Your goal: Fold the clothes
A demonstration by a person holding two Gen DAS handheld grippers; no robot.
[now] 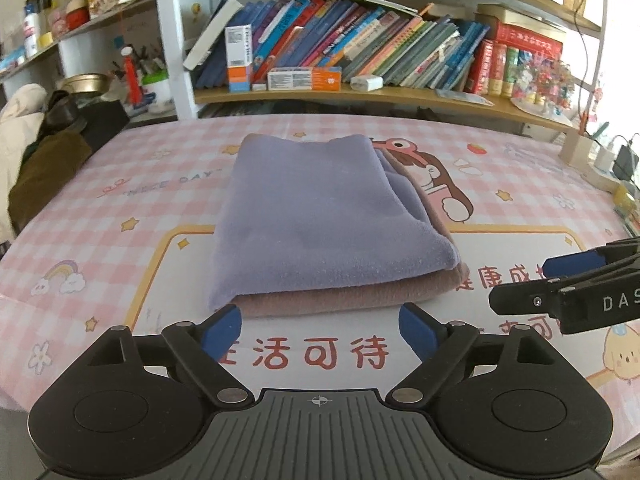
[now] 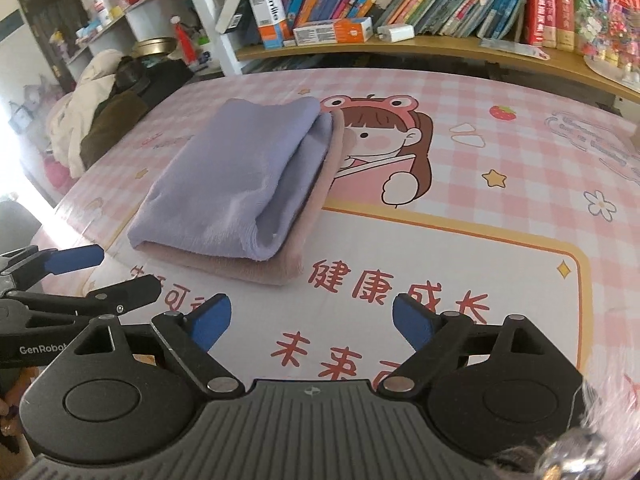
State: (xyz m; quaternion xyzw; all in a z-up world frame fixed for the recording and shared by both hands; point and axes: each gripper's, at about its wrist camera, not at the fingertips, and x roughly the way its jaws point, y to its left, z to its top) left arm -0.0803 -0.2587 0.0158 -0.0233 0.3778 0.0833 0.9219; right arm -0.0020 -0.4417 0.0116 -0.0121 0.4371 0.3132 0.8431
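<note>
Folded clothes (image 1: 320,220) — just beyond left tool (image 1: 320,326)

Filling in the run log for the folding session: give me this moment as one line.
cloth: lilac cloth folded atop pink cloth | left hand-held gripper: open, empty | right hand-held gripper: open, empty | surface: pink checked tablecloth

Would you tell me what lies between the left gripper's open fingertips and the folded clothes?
Nothing: only a bare strip of the printed tablecloth separates the left gripper from the folded clothes, as the left wrist view shows.
</note>
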